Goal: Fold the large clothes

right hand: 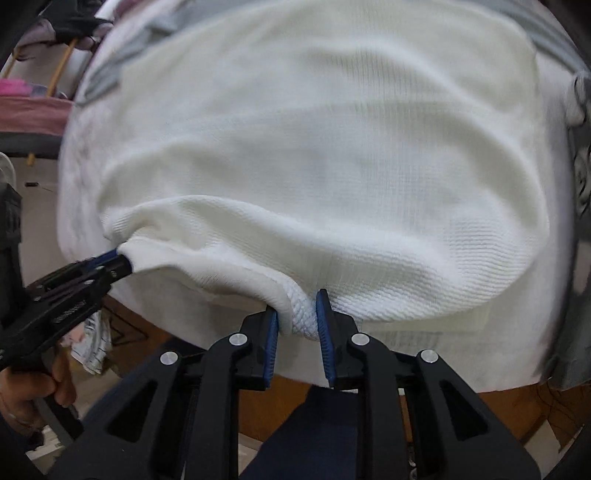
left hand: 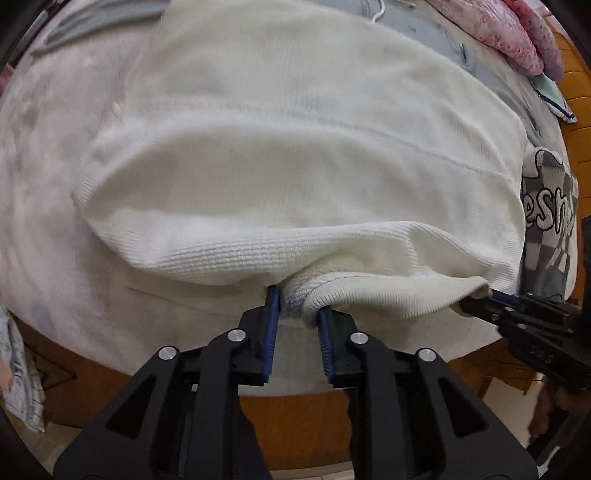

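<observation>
A large white waffle-knit garment (left hand: 280, 147) lies spread over a white-covered table. My left gripper (left hand: 297, 308) is shut on a bunched fold of its near hem, the blue pads pressing the cloth from both sides. My right gripper (left hand: 480, 297) shows at the right of the left wrist view, pinching the same hem further along. In the right wrist view the white garment (right hand: 332, 155) fills the frame. There my right gripper (right hand: 297, 314) is shut on a roll of hem, and my left gripper (right hand: 123, 260) holds the hem's corner at the left.
A grey hoodie (left hand: 436, 29) and a pink fluffy garment (left hand: 513, 33) lie at the far right. A checkered grey garment with lettering (left hand: 550, 206) sits at the right edge. The table's wooden rim (left hand: 295, 410) runs below the hem. A hand (right hand: 33, 384) holds the left gripper's handle.
</observation>
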### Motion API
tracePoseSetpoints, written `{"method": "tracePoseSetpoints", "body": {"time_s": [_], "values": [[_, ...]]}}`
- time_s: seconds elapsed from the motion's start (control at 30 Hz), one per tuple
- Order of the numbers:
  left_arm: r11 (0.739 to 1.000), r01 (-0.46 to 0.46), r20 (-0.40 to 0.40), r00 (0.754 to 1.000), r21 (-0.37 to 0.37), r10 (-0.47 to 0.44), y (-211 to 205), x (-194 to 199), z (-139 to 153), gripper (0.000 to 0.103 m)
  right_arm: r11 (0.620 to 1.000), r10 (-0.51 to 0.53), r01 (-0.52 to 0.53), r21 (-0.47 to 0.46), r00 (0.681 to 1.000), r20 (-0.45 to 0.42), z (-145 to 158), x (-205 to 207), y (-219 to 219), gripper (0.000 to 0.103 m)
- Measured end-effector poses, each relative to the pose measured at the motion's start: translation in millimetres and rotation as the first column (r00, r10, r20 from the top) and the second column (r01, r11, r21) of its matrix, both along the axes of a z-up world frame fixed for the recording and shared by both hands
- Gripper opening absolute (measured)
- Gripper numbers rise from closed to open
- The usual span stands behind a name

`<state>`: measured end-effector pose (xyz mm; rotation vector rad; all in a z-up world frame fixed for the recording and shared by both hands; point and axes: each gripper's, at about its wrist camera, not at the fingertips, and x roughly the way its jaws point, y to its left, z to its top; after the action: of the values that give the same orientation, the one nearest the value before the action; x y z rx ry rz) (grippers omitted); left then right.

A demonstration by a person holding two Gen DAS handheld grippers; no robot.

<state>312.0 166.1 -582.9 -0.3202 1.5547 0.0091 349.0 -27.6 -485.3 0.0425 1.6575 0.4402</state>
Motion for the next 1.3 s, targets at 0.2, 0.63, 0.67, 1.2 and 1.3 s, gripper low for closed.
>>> {"method": "tracePoseSetpoints", "body": {"time_s": [0.2, 0.63, 0.67, 1.2, 1.3], "values": [[0.991, -0.100, -0.056, 0.994, -0.087, 0.095, 14.3, -14.7, 14.1, 0.050, 0.997, 0.000, 0.001, 0.079, 1.000, -0.018, 23.8, -3.3, -6.5, 0.039], [0.984, -0.175, 0.003, 0.985, 0.039, 0.175, 51.6, 35.1, 1.4, 0.063, 0.985, -0.139, 0.143, 0.092, 0.989, -0.050, 8.8, 27.5, -20.9, 0.025], [0.984, -0.176, -0.036, 0.984, 0.038, 0.177, 55.5, 41.1, -11.8, 0.063, 0.992, -0.117, 0.120, 0.038, 0.991, -0.070, -6.6, 27.2, -15.8, 0.024], [0.934, -0.337, -0.001, 0.941, -0.116, 0.339, 127.3, 34.9, 0.0, 0.065, 0.987, -0.138, 0.138, 0.083, 0.990, -0.010, 25.6, 91.9, 25.3, 0.020], [0.913, -0.389, 0.002, 0.920, -0.124, 0.392, 151.4, 28.6, 3.4, 0.067, 0.983, -0.145, 0.138, 0.124, 0.988, 0.049, 25.9, 139.1, 55.8, 0.009]]}}
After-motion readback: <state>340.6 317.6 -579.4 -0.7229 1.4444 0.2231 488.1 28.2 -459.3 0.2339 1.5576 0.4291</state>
